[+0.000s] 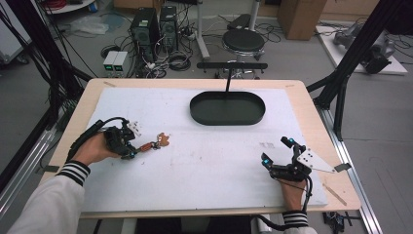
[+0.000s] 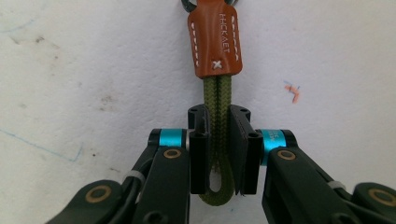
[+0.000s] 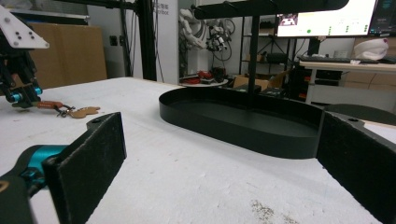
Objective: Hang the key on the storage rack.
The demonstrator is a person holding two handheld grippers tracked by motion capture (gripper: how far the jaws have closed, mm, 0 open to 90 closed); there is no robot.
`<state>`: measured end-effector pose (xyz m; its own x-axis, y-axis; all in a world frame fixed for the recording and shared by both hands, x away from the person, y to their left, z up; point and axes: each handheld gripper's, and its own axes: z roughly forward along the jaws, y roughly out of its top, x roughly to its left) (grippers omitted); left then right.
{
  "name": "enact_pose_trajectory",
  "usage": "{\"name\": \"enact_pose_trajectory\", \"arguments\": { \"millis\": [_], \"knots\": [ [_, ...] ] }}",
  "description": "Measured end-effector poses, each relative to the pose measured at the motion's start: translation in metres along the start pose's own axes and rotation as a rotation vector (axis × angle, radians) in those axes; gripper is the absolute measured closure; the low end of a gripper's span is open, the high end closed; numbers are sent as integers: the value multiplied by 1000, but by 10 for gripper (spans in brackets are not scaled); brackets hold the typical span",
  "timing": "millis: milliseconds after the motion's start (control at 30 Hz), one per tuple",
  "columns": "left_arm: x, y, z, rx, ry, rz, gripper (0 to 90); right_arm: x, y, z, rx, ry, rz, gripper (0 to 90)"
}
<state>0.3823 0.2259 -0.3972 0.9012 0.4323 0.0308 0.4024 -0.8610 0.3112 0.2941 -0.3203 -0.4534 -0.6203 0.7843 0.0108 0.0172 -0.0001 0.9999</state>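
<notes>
L gripper (image 2: 218,156) | jaws clamped on keychain cord (image 2: 218,100) | R gripper (image 1: 279,152) wide

A keychain lies flat on the white worktop (image 1: 209,161), toward its left side. It is a doubled olive-green cord (image 2: 218,100) forming a loop at one end, bound by a stitched tan leather sleeve (image 2: 215,39) stamped with small lettering. Beyond the sleeve a dark metal ring joins a flat, brown leather charm (image 1: 163,140). The cord's loop end sits pinched between the pads of the left tool (image 1: 127,146), with the charm end pointing away to the right.
</notes>
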Motion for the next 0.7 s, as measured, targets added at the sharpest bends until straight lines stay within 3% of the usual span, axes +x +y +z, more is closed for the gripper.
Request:
{"name": "enact_pose_trajectory", "arguments": {
  "millis": [167,433,567,700],
  "knots": [
    [-1,-3,-9,-52,16,-10,789,0,0,0,-1,-2,3,12],
    [0,0,-34,-186,32,-17,792,-3,1,1,-3,-6,20,12],
    [-2,5,-44,-243,35,1,792,-5,3,0,15,-3,47,12],
    [-5,12,-51,-304,16,14,792,-4,11,0,11,14,25,12]
  ]
}}
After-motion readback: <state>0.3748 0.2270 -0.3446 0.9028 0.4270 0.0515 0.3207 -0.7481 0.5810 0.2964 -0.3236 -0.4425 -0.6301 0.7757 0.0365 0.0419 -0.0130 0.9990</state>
